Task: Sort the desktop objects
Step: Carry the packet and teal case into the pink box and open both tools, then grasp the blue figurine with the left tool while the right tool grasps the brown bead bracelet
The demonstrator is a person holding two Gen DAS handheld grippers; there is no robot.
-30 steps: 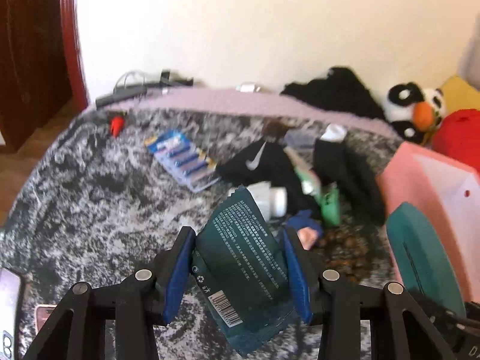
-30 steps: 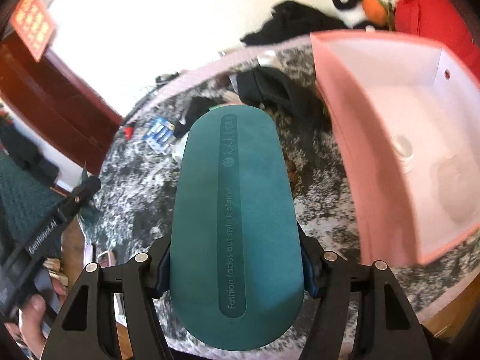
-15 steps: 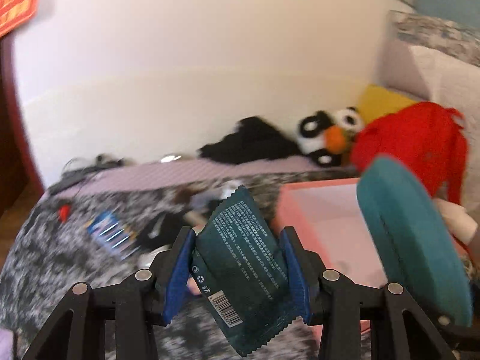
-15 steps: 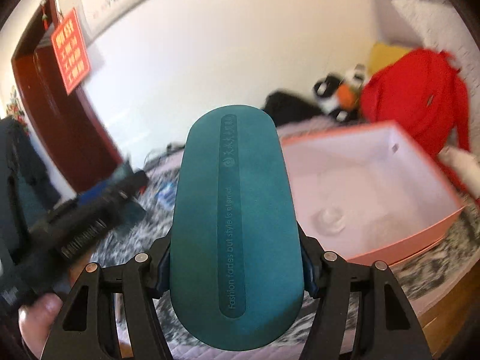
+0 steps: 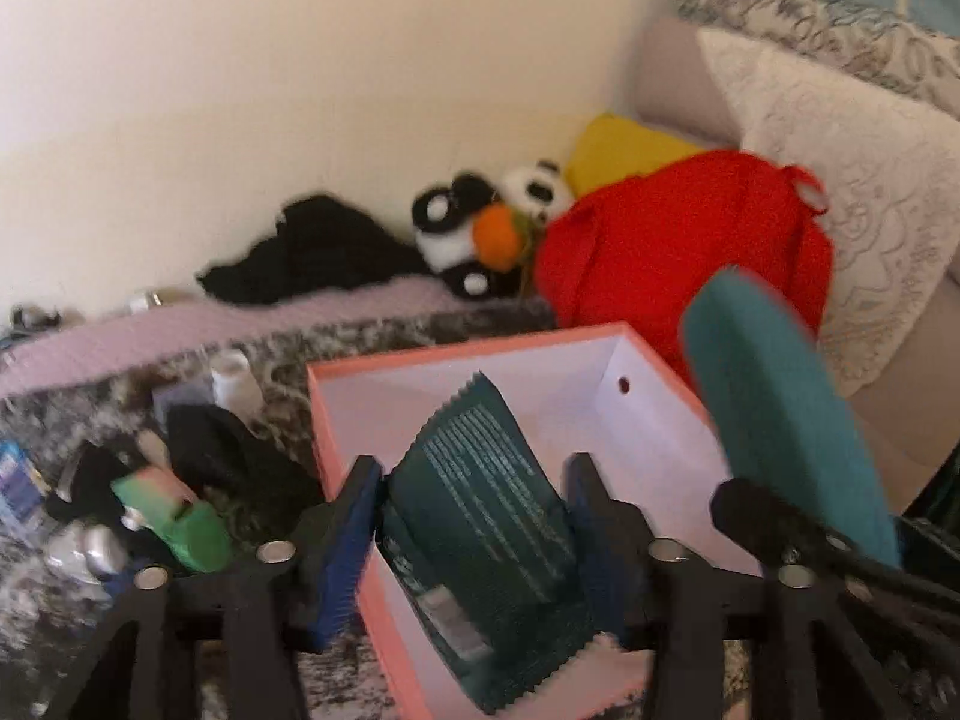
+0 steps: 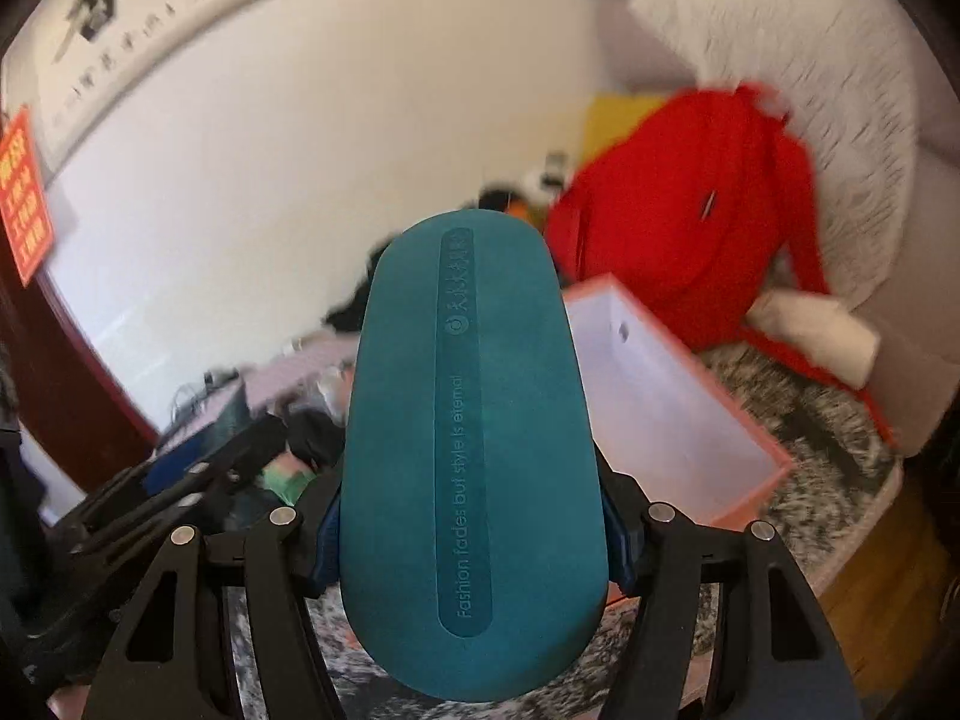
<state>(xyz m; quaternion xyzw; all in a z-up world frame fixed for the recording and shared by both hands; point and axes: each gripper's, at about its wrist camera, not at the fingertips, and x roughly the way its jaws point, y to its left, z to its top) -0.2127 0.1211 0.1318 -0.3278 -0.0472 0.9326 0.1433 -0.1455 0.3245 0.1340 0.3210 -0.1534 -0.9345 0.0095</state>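
My left gripper (image 5: pixel 474 531) is shut on a dark green foil packet (image 5: pixel 480 516) and holds it over the near left corner of the open pink box (image 5: pixel 456 354). My right gripper (image 6: pixel 471 531) is shut on a teal oval case (image 6: pixel 474 450), held up in the air to the right of the left gripper; the case also shows in the left wrist view (image 5: pixel 780 420). The pink box lies behind the case in the right wrist view (image 6: pixel 720 396). The left gripper shows there too, at the lower left (image 6: pixel 198 468).
Left of the box lie black garments (image 5: pixel 234 456), a green tube (image 5: pixel 180 516) and a white bottle (image 5: pixel 237 381) on the mottled grey cover. Behind the box are a red bag (image 5: pixel 678 246), a panda plush (image 5: pixel 480 228) and pillows (image 5: pixel 840 180).
Both grippers have swung right from the cluttered cover to the pink box. The packet now hangs over the box's near corner and the teal case is raised beside it.
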